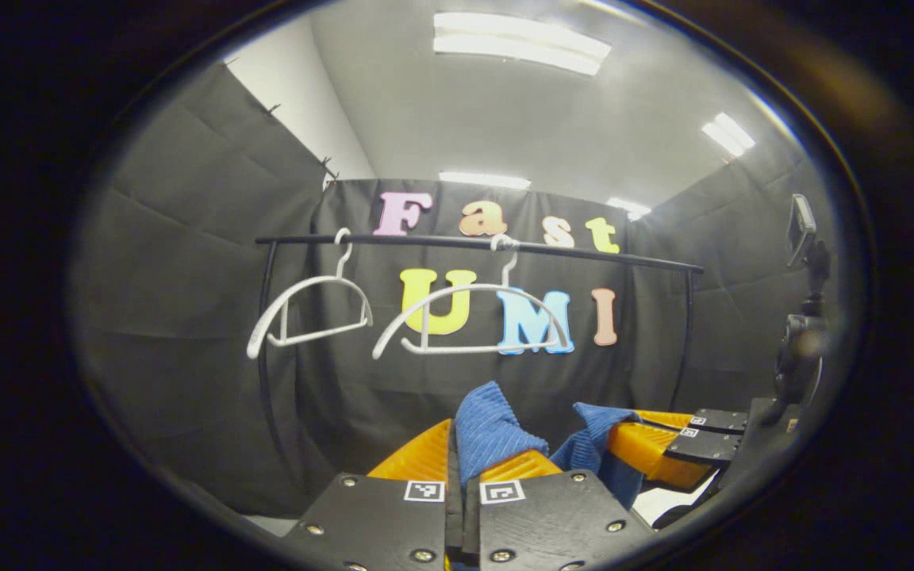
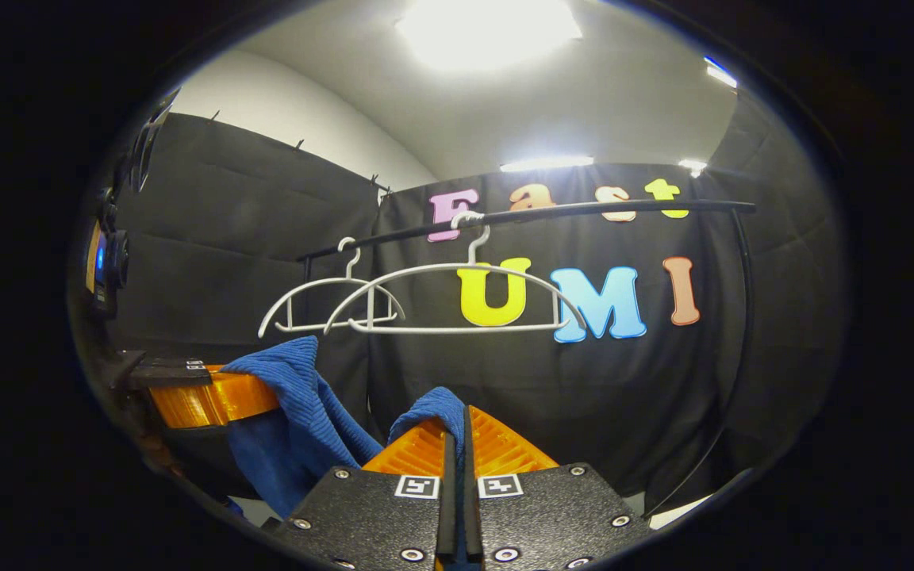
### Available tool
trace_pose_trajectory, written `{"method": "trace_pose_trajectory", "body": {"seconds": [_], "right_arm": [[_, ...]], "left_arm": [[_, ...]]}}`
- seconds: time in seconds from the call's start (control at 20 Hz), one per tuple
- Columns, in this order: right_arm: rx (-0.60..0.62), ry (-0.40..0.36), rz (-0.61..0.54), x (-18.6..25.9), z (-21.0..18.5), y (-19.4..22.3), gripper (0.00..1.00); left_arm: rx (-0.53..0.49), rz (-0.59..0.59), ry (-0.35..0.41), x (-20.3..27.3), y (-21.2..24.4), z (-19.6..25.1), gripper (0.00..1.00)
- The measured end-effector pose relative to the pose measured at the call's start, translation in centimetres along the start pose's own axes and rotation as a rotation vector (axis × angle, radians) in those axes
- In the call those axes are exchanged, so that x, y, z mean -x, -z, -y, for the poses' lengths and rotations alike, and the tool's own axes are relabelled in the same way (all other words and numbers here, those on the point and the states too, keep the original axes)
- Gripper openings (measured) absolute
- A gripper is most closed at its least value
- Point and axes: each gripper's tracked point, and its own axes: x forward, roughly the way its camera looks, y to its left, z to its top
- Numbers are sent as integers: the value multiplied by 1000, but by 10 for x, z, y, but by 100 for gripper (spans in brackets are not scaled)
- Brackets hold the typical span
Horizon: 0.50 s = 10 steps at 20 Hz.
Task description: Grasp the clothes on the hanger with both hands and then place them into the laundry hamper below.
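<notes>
Blue garment (image 1: 493, 432) pinched by both closed claws (left (image 1: 469, 464), right (image 2: 457, 440)); two bare hangers (image 2: 457, 297).

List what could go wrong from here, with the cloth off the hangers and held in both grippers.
1. The left gripper pinches only a small fold of the blue ribbed cloth; it may slip out.
2. The right gripper holds just an edge, so the sagging cloth between the two could drag or swing.
3. The two white wire hangers hang close ahead on the black rail; lifting could snag them.
</notes>
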Motion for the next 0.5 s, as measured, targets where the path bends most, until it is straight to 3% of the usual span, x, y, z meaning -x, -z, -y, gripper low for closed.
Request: {"method": "trace_pose_trajectory", "body": {"seconds": [0.05, 0.15, 0.2, 0.25, 0.3, 0.35, 0.5], "right_arm": [[-1, 2, -25, 2, -1, 12, 4], [-1, 11, -79, 7, -3, 35, 4], [0, 17, -106, 9, -3, 47, 4], [1, 20, -132, 10, -2, 59, 4], [3, 24, -154, 11, -2, 70, 4], [10, 29, -175, 11, -1, 81, 4], [41, 35, -240, 13, 4, 112, 4]], "left_arm": [[13, -28, -6, 2, 14, -3, 6], [4, -83, -23, 7, 40, -9, 1], [0, -108, -27, 7, 52, -10, 5], [3, -130, -29, 9, 65, -11, 1], [10, -151, -30, 8, 78, -12, 6], [17, -173, -35, 8, 89, -14, 1], [43, -236, -53, 10, 123, -22, 1]]}}
